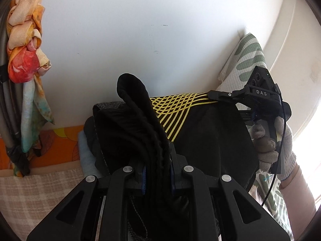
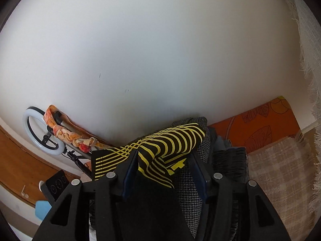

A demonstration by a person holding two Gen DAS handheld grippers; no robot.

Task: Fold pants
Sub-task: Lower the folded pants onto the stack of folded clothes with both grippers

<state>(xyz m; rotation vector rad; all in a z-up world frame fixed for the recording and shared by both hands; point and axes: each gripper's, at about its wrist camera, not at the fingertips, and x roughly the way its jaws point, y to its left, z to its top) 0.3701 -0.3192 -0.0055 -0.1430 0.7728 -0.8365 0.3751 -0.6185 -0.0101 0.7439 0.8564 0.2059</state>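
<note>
Sideways between them, the pants [image 1: 210,132] stretch, each hand-held gripper [image 1: 157,172] [image 2: 164,172] clamped on an edge.

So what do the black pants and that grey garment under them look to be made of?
Black pants: smooth, matte knit, probably synthetic sportswear, with yellow lines apparently printed on. Grey garment: coarse woven fabric, maybe wool-like, showing a fine houndstooth weave.
</note>
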